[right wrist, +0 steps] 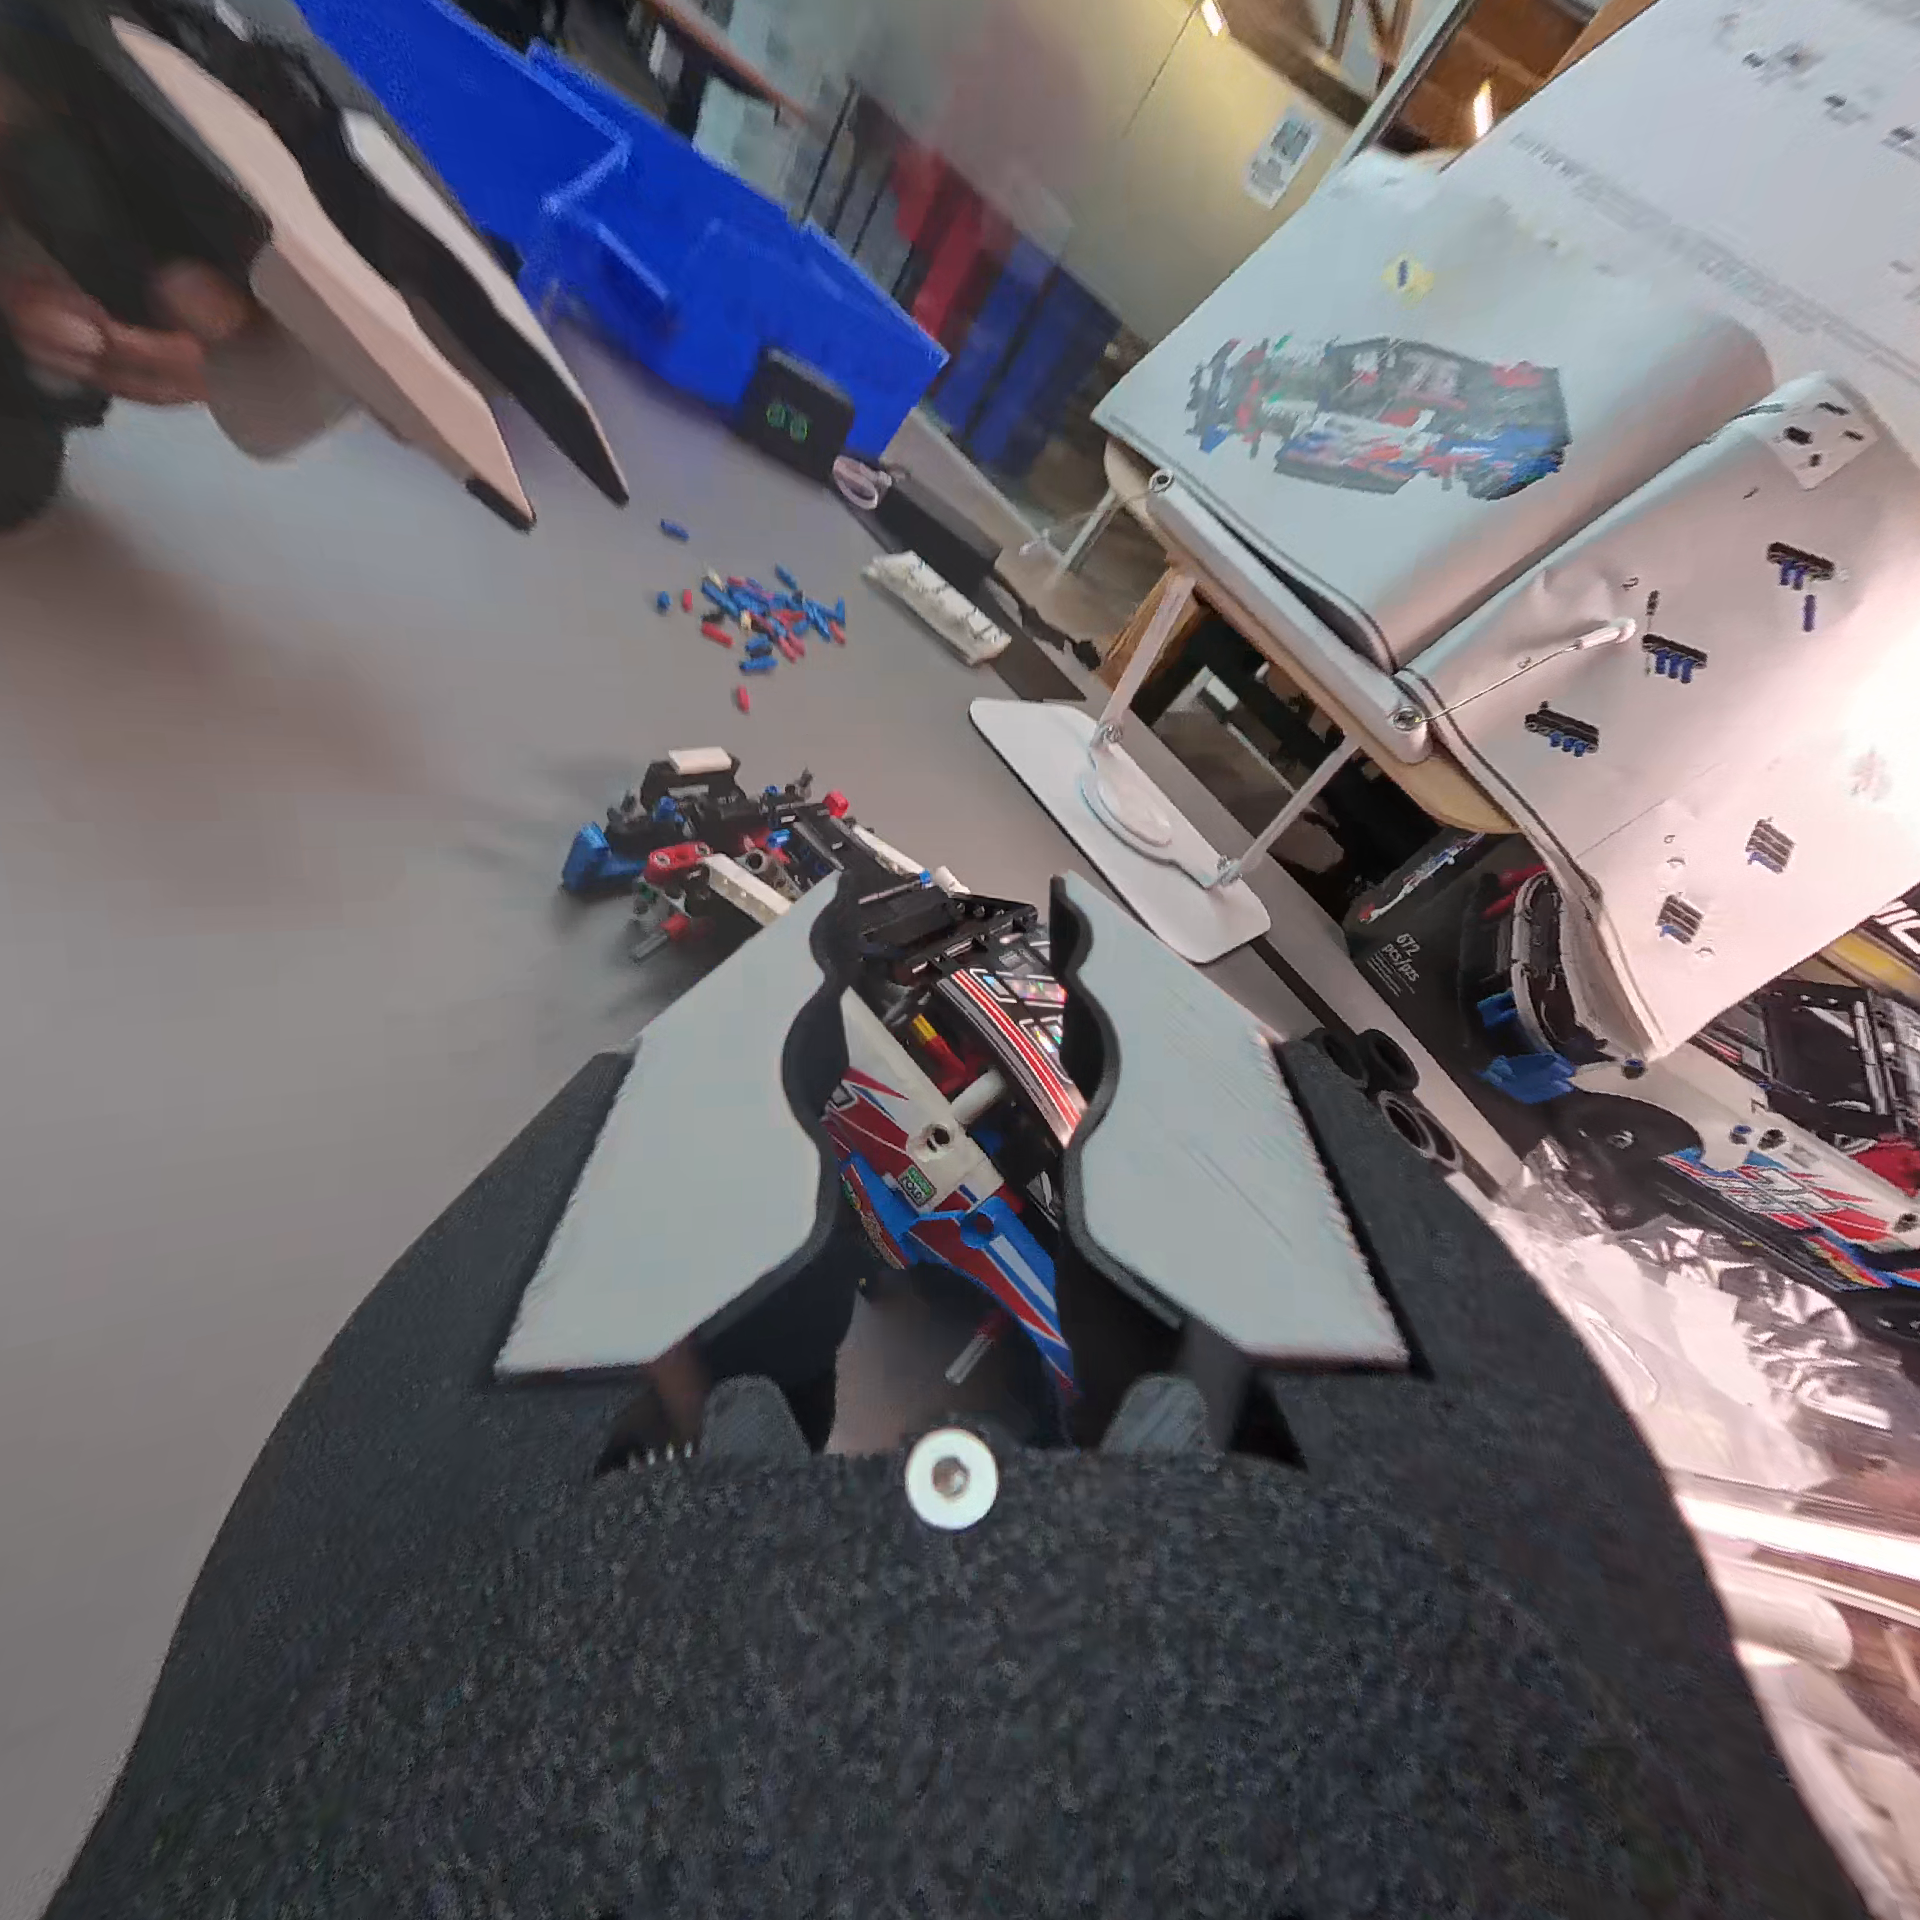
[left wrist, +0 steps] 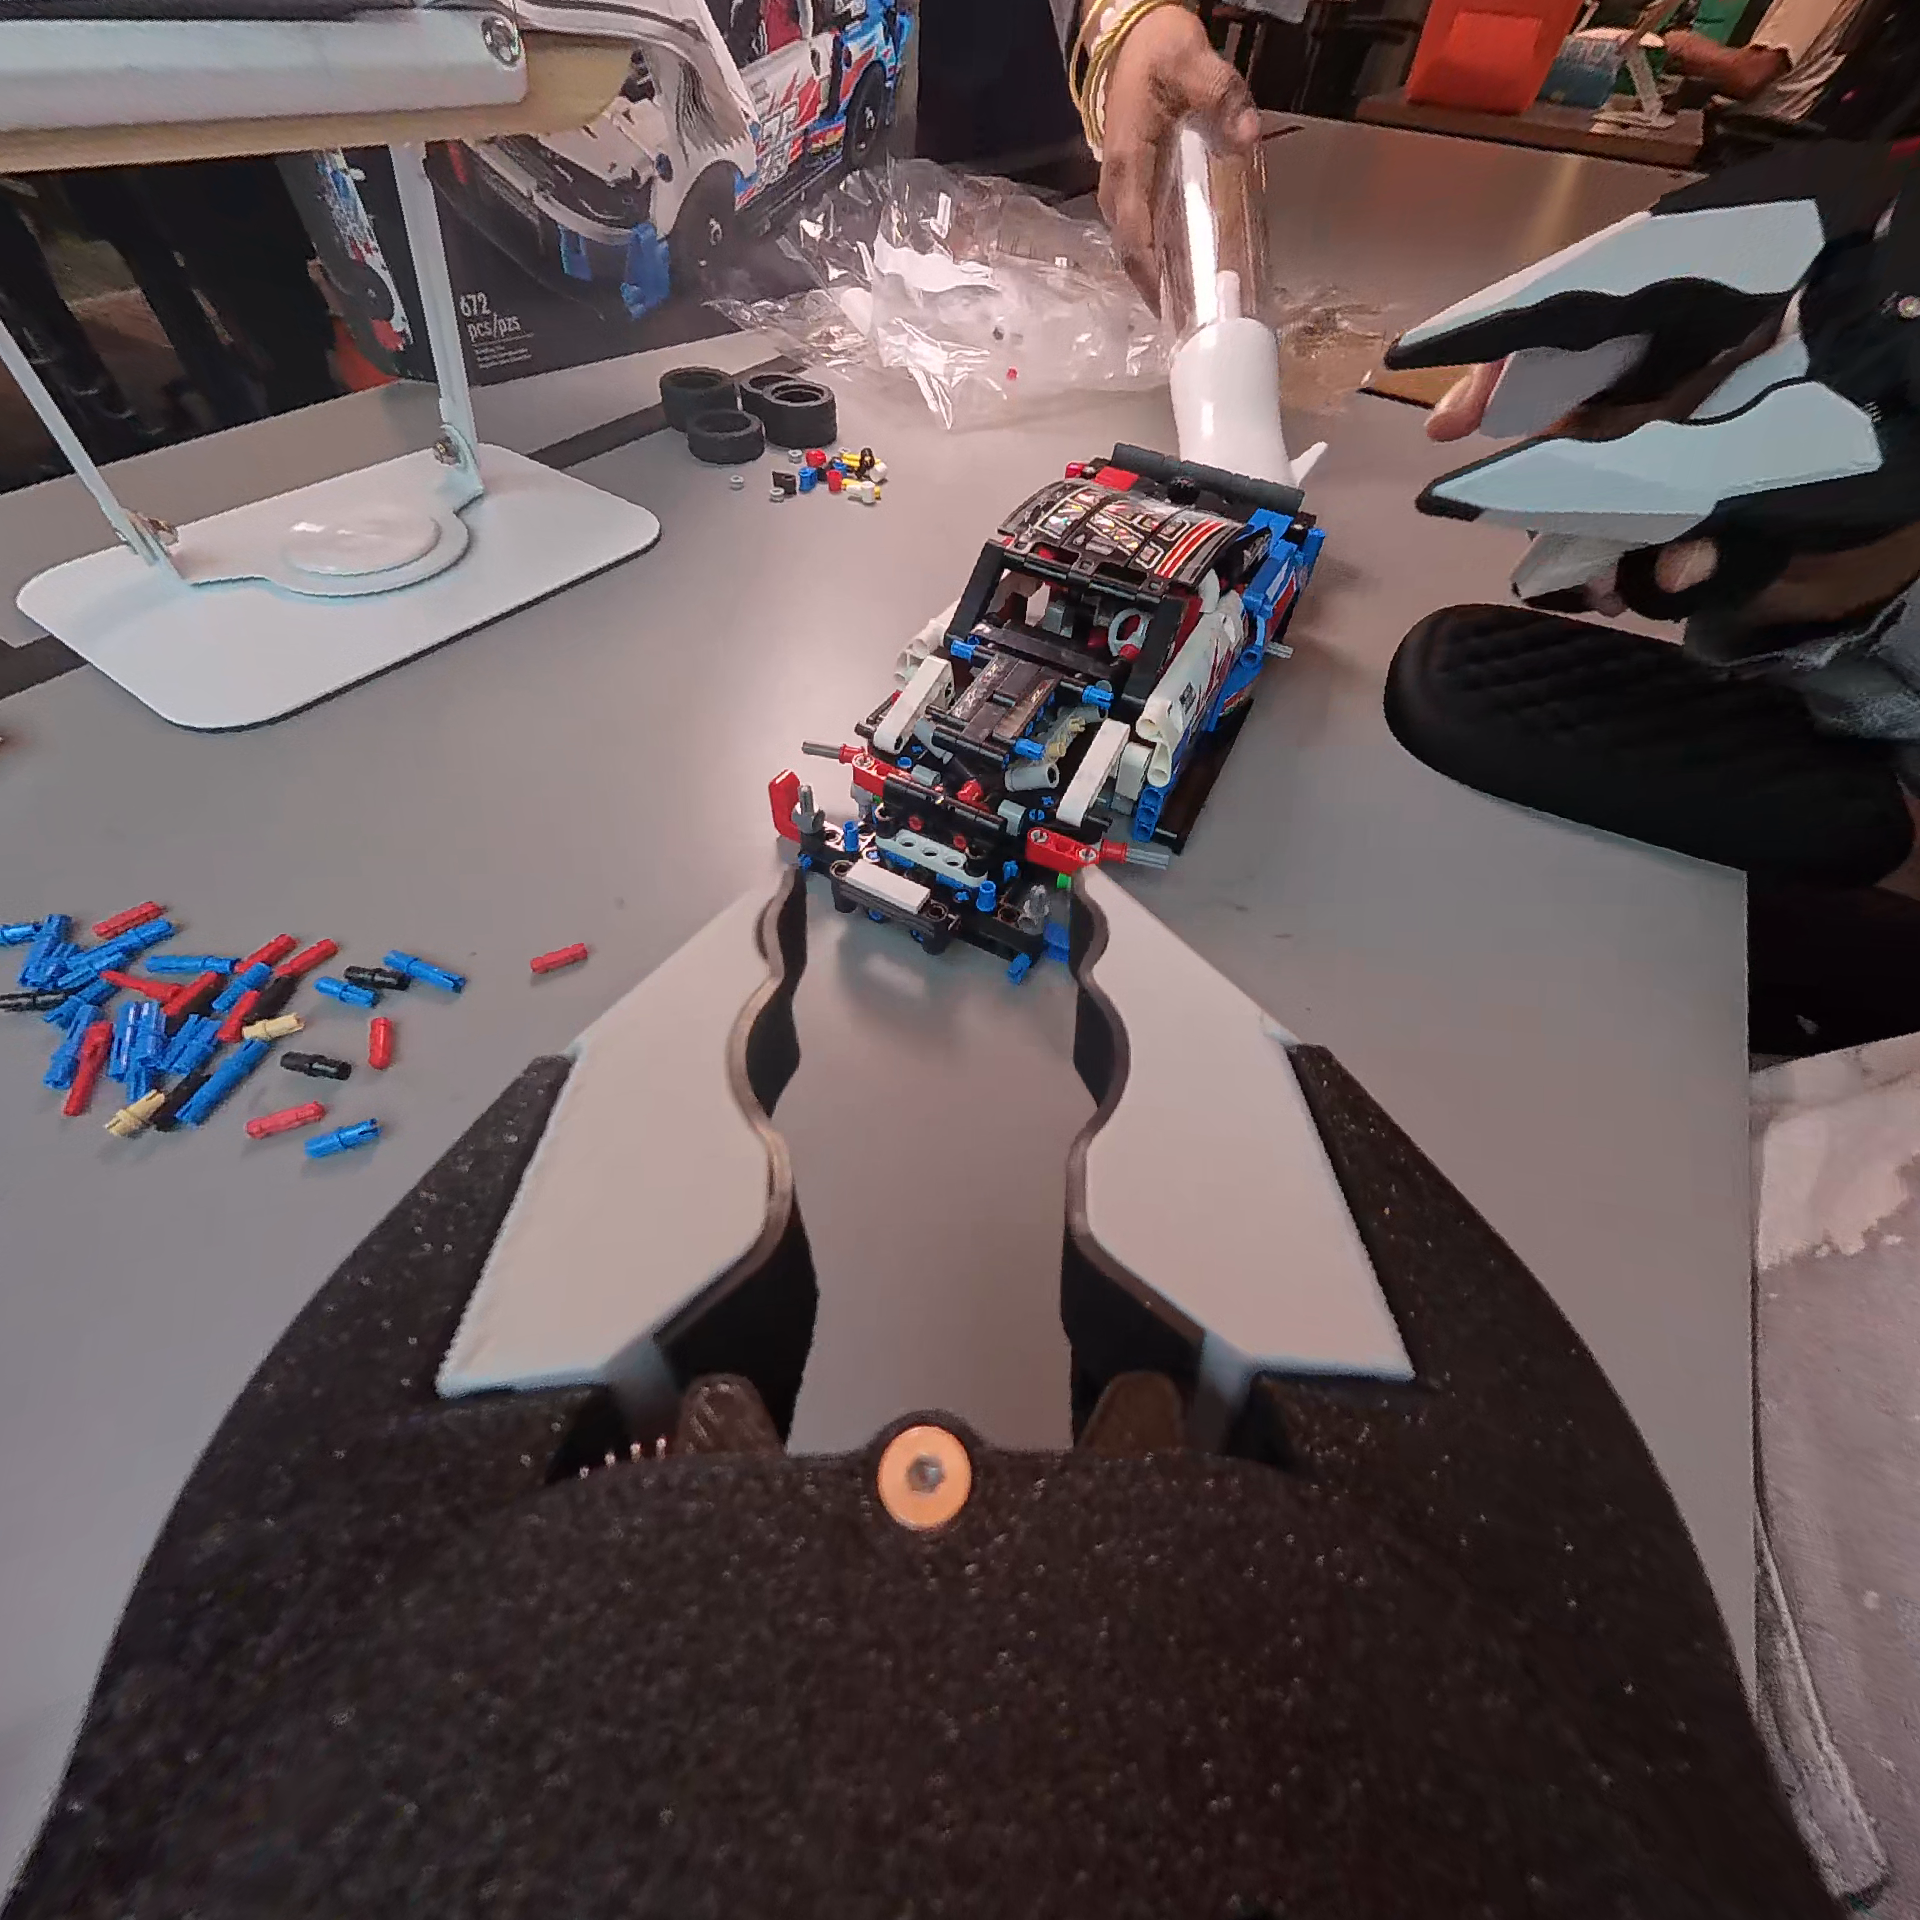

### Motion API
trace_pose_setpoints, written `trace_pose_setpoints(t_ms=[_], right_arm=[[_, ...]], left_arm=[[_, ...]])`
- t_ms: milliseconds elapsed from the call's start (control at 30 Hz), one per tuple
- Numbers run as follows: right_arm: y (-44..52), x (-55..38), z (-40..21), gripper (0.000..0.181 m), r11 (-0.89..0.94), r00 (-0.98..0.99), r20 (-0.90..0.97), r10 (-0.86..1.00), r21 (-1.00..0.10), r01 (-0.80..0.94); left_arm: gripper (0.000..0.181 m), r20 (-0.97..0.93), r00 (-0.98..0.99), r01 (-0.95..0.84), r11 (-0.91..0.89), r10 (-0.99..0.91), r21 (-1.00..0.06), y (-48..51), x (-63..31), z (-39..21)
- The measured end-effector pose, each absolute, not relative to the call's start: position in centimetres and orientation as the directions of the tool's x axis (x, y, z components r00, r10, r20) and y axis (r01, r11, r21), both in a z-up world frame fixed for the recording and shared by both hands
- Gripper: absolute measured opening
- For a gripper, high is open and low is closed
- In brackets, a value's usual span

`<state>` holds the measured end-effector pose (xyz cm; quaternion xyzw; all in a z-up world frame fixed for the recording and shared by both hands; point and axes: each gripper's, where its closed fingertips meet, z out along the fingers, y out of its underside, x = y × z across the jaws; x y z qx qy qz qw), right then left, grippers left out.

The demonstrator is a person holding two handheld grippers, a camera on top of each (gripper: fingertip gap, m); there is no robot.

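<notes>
A brick-built race car (left wrist: 1091,644) in black, white, red and blue lies on the grey table (left wrist: 520,790) with its front end toward me. My left gripper (left wrist: 935,894) is open and empty, its tips lining up with either side of the car's front bumper. Contact is not visible. My right gripper (left wrist: 1413,436) is open, in the air to the right of the car's rear. In the right wrist view the car (right wrist: 935,1101) shows through the gap of the right gripper (right wrist: 945,904), and the left gripper (right wrist: 561,499) hovers beyond it.
Another person's hand (left wrist: 1153,114) holds a clear-and-white bottle-like object (left wrist: 1231,405) at the car's rear. Loose pins (left wrist: 156,1018) lie left. Tyres (left wrist: 748,405), small parts (left wrist: 831,473), plastic bags (left wrist: 987,301), a box (left wrist: 623,208) and a booklet stand (left wrist: 343,582) sit behind. The table edge (left wrist: 1745,935) runs right.
</notes>
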<state>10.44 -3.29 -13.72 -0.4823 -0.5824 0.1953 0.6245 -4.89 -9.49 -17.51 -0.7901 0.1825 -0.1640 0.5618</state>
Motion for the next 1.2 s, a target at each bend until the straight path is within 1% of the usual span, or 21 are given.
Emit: trace_pose_setpoints(t_ms=[100, 200, 367, 567, 833, 1200], right_arm=[[-4.2, 11.1, -12.5, 0.034, 0.402, 0.306, 0.446, 0.841, -0.894, 0.197], [-4.5, 11.3, -12.6, 0.032, 0.402, 0.330, 0.440, 0.835, -0.898, 0.180], [-5.0, 11.0, -12.5, 0.023, 0.389, 0.315, 0.412, 0.855, -0.911, 0.135], [-4.8, 10.9, -13.2, 0.022, 0.367, 0.303, 0.392, 0.868, -0.920, 0.140], [-4.6, 10.6, -13.6, 0.022, 0.373, 0.310, 0.407, 0.859, -0.913, 0.165], [-4.2, 10.6, -13.7, 0.022, 0.365, 0.326, 0.402, 0.856, -0.915, 0.171]], left_arm=[[0.057, 0.043, 0.881, -0.087, -0.251, -0.471, -0.964, -9.3, -4.6, -16.6], [0.061, 0.019, 0.891, -0.077, -0.192, -0.455, -0.978, -9.2, -4.7, -15.3], [0.064, -0.004, 0.901, -0.091, -0.179, -0.434, -0.980, -9.2, -4.9, -14.8], [0.065, -0.021, 0.915, -0.099, -0.174, -0.403, -0.980, -9.1, -5.4, -14.8], [0.065, -0.015, 0.913, -0.103, -0.195, -0.407, -0.975, -8.8, -5.4, -15.5], [0.065, -0.046, 0.933, -0.103, -0.143, -0.356, -0.984, -9.2, -7.1, -14.5]])
